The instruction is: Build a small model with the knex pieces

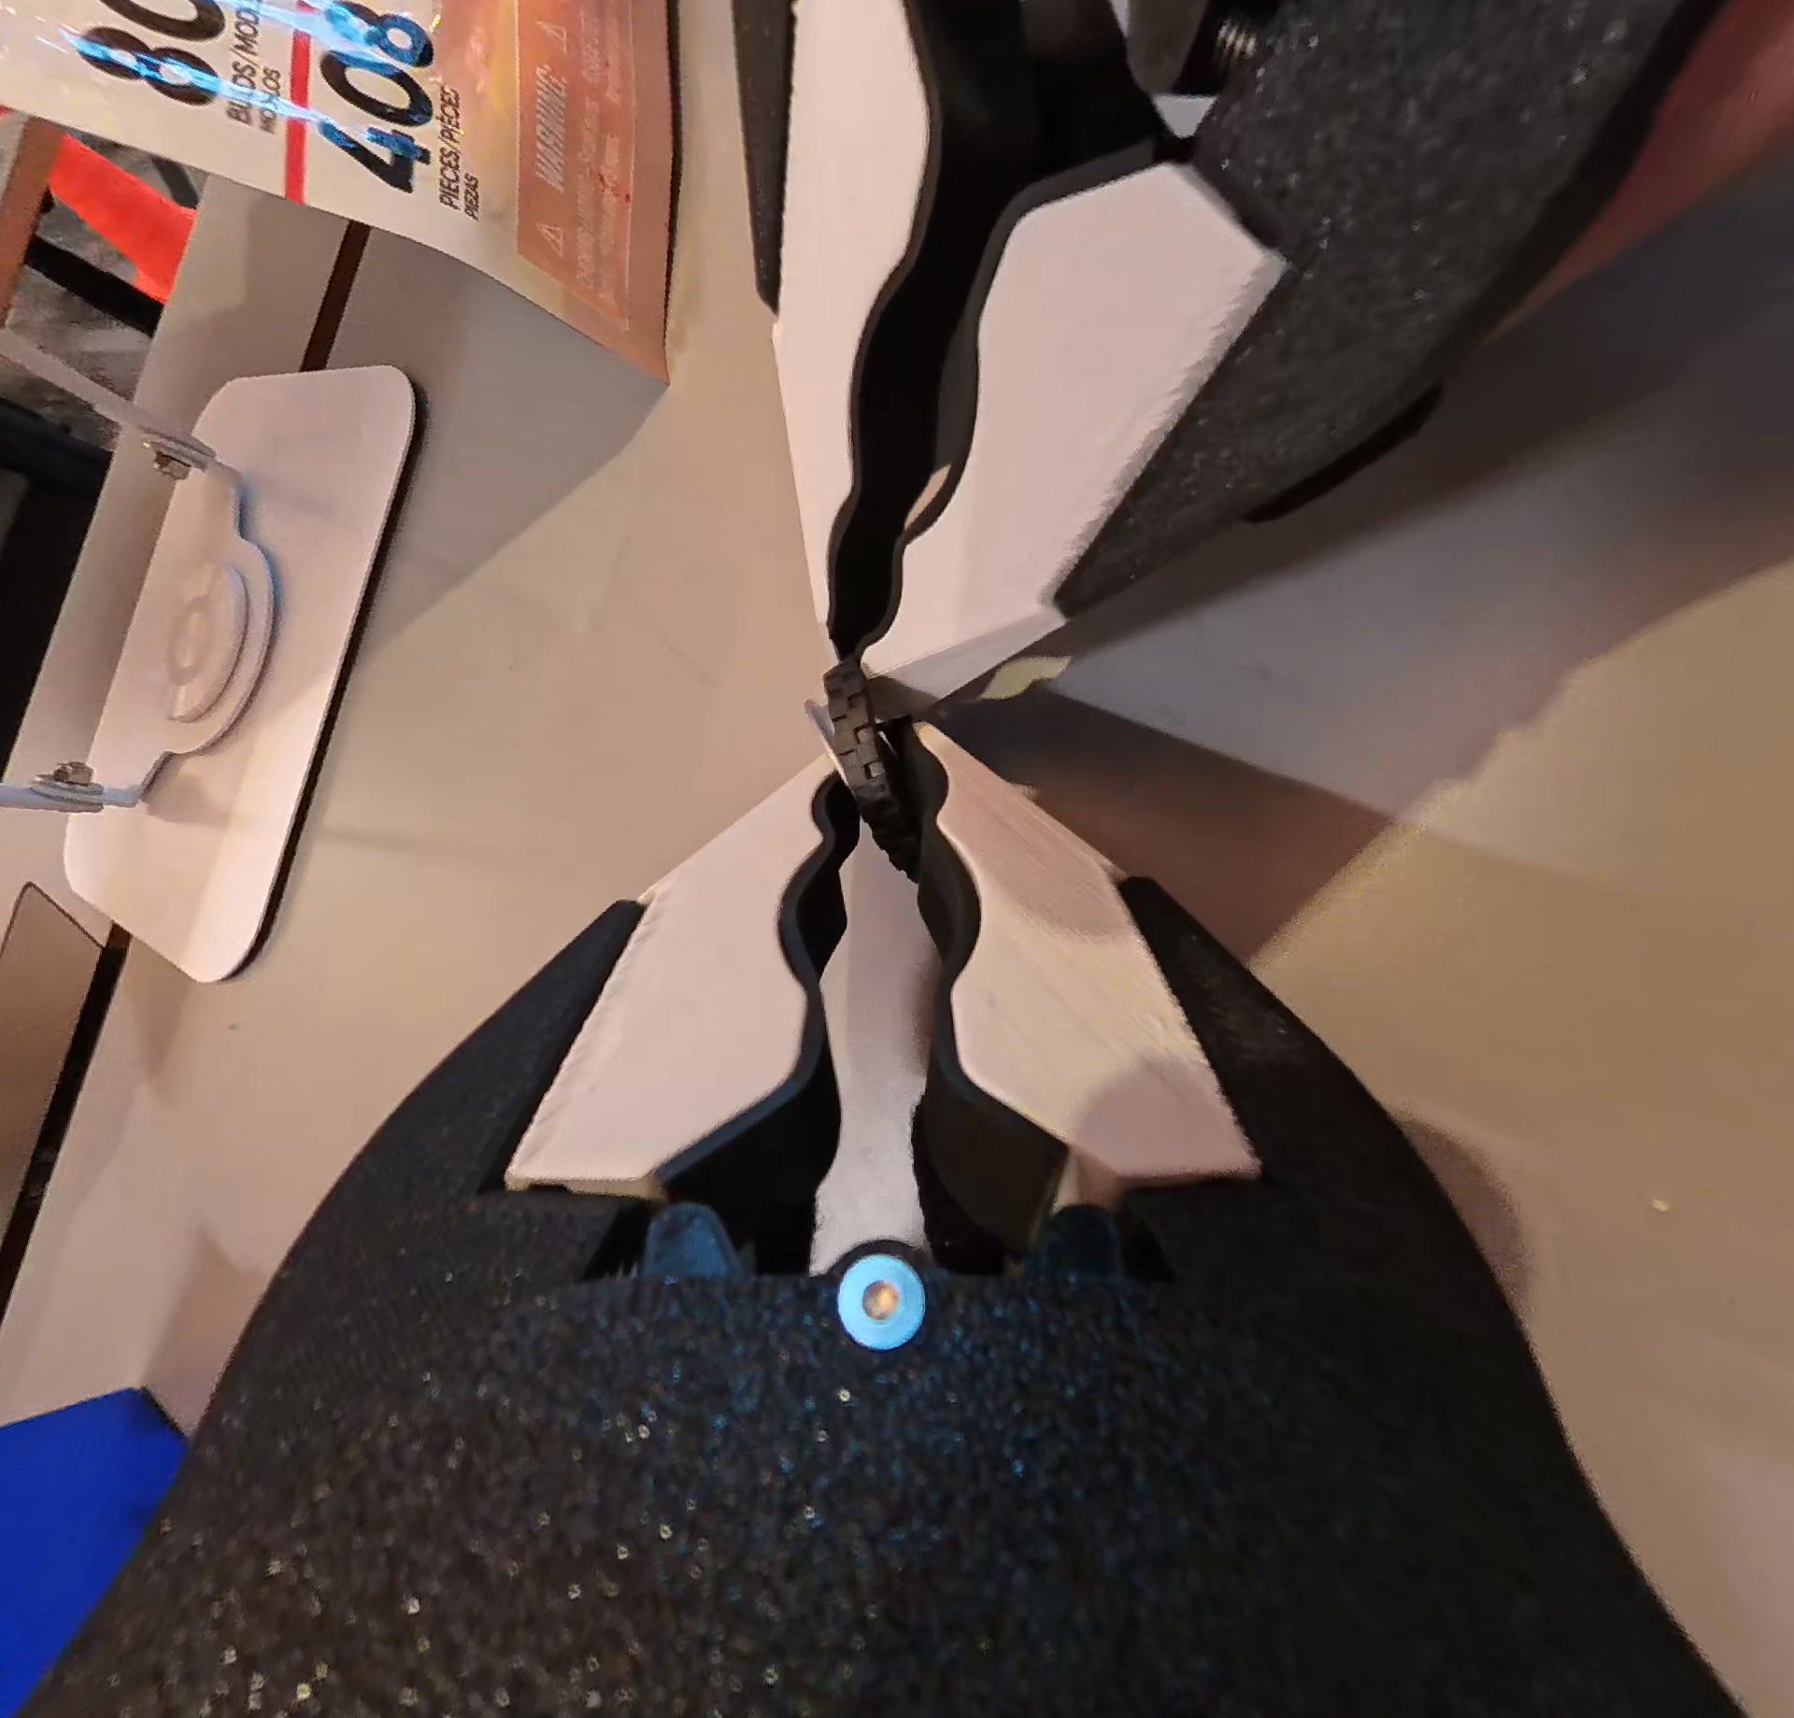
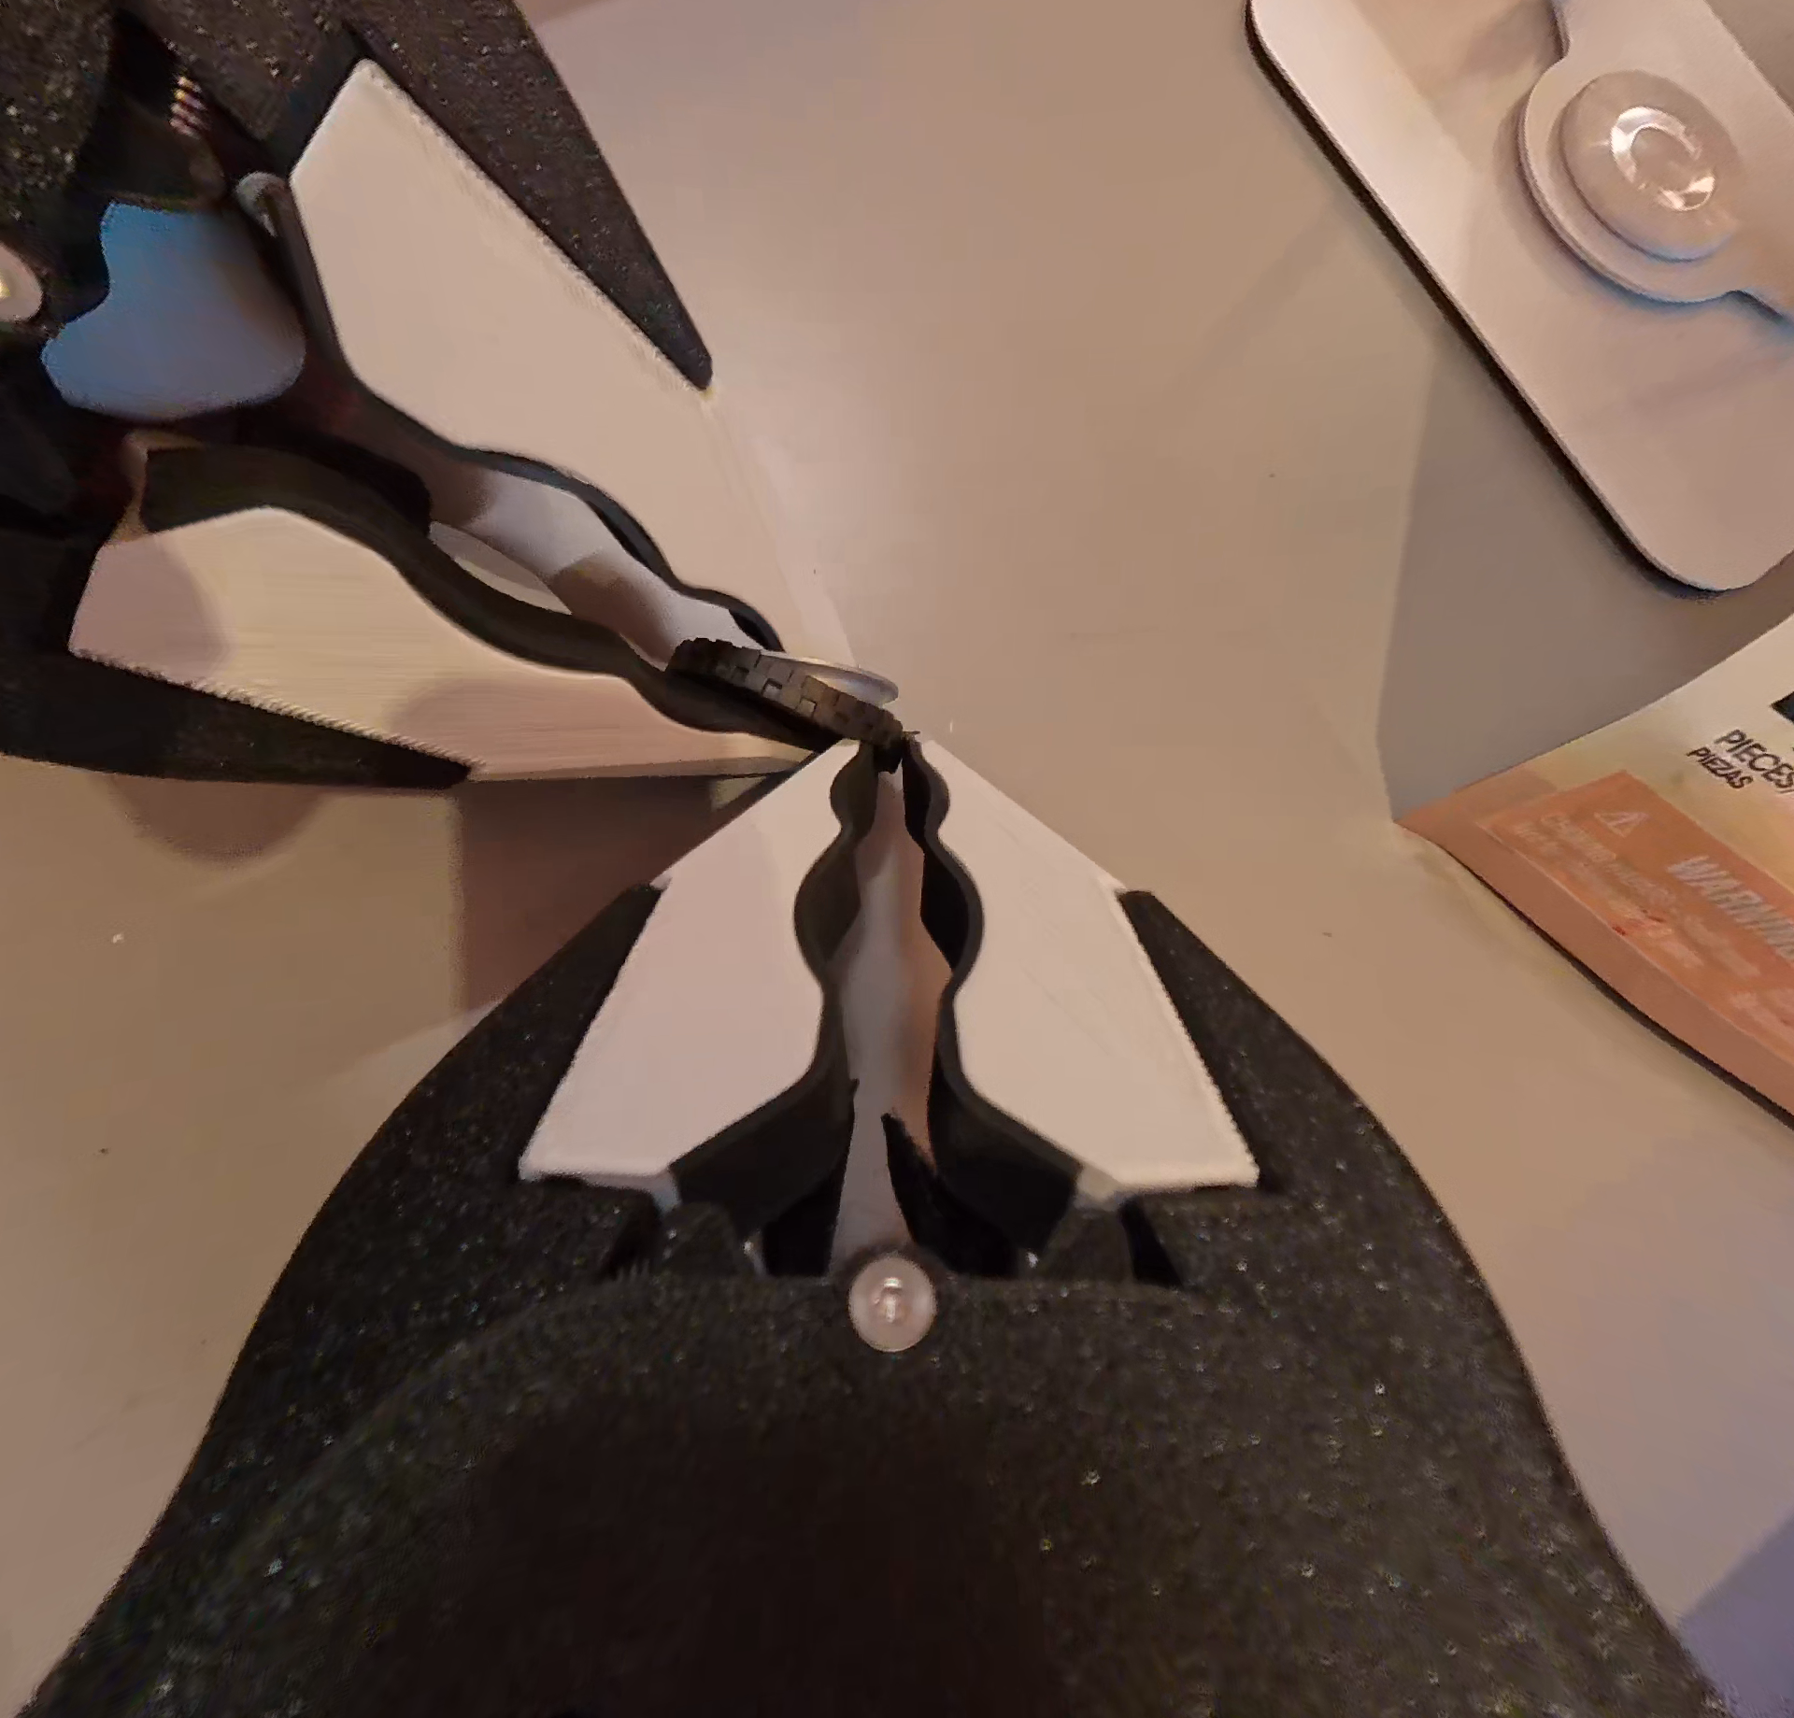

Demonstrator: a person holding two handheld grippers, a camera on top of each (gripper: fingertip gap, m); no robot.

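Note:
A small black toothed tyre [image 1: 867, 749] on a pale hub sits between the tips of both grippers, above a beige table [image 1: 544, 623]. My left gripper [image 1: 879, 803] is shut on the tyre; in the right wrist view it [image 2: 777, 691] comes in from the left with the tyre [image 2: 777, 679] edge-on in its tips. My right gripper [image 2: 879, 761] is shut, pinching the tyre's near edge. In the left wrist view it [image 1: 859, 659] comes down from the top and meets the tyre's upper edge. The two grippers' tips nearly touch.
A white rounded plate [image 1: 320, 526] with a clear round cup on a metal bracket lies on the table, also in the right wrist view [image 2: 1437, 293]. A printed toy box [image 1: 582, 167] lies beside it [image 2: 1602, 905]. A blue object [image 1: 78, 1497] is at the lower left. Only a small space, under 4 cm, lies between the two pairs of fingers. The white rounded plate [image 1: 320, 526] is about 25 cm from both grippers' fingertips.

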